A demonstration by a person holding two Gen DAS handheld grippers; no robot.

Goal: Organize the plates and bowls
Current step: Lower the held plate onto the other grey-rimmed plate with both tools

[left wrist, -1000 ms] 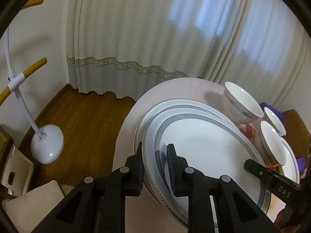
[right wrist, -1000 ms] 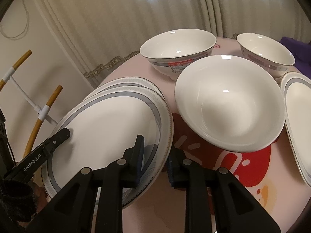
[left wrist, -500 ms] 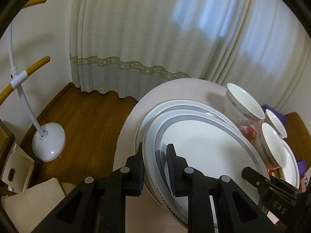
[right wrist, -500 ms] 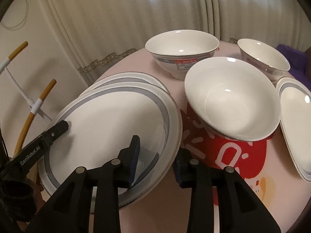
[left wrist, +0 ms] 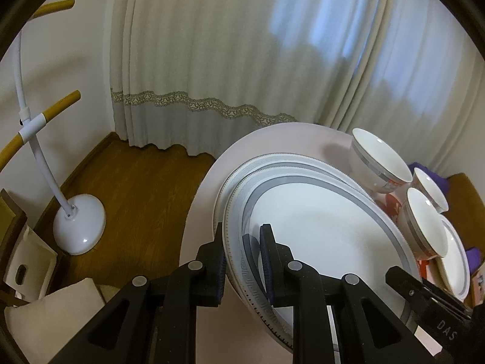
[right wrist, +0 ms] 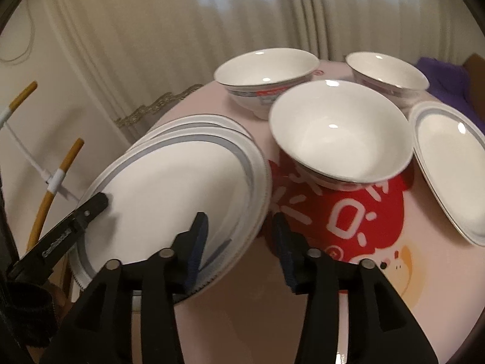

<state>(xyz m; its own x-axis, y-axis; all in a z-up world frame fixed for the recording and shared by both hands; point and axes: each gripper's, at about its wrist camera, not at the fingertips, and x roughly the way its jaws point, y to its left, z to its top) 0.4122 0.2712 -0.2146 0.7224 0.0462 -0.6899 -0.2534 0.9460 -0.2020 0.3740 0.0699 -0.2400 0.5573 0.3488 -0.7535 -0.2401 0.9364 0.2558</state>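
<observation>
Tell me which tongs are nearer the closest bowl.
Right. The right tongs straddle the top plate's edge beside that bowl; the left tongs clamp the plate's opposite rim.

"DAS" on the right hand-held gripper (left wrist: 430,300) in the left wrist view.
</observation>
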